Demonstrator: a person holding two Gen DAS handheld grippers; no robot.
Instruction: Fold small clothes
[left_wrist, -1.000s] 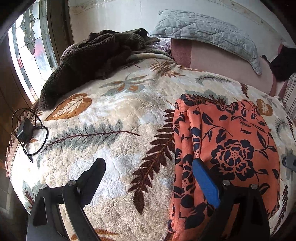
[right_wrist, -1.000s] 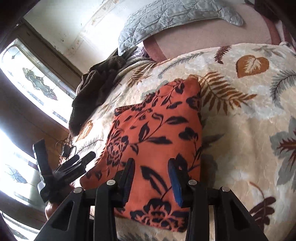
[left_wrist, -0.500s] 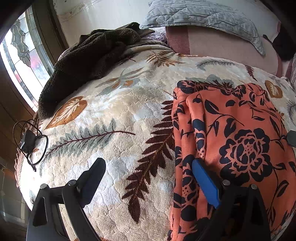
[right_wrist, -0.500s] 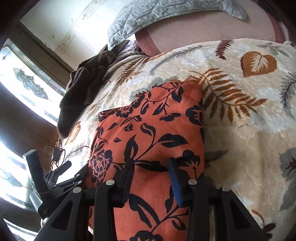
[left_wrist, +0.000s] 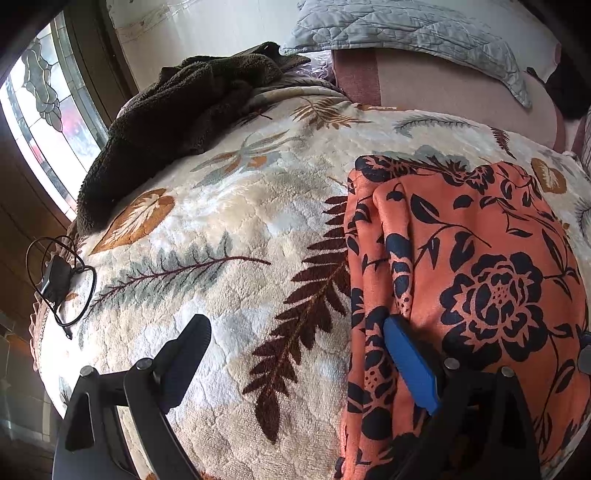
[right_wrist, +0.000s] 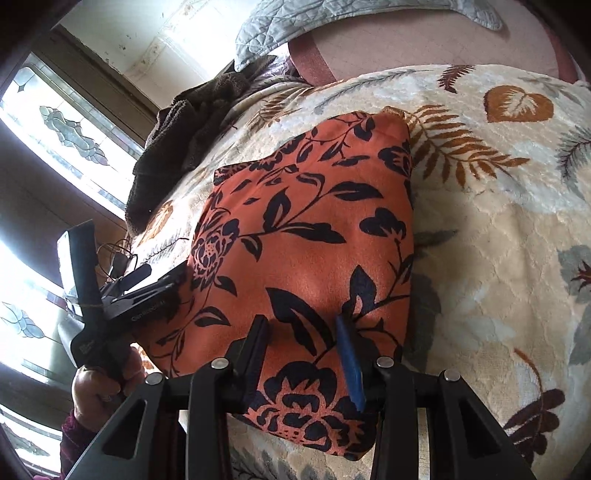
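Both grippers have pushed forward since a second ago, so the orange floral garment (right_wrist: 306, 236) now fills more of each view. Left gripper (left_wrist: 295, 354): jaws wide apart, holding nothing, blue finger (left_wrist: 410, 363) against the garment's left edge, black finger (left_wrist: 184, 358) over the bedspread (left_wrist: 221, 229). Right gripper (right_wrist: 304, 350): jaws part open, straddling the garment's near portion; can't tell if they pinch fabric. Garment lies folded into a rough rectangle on the leaf-print bedspread. Beyond it: a brown fleece (left_wrist: 177, 122) heaped near the window (left_wrist: 48, 122), a grey quilted pillow (left_wrist: 413, 33) at the head of the bed, and a black cable (left_wrist: 59, 280) at the bed's left edge.
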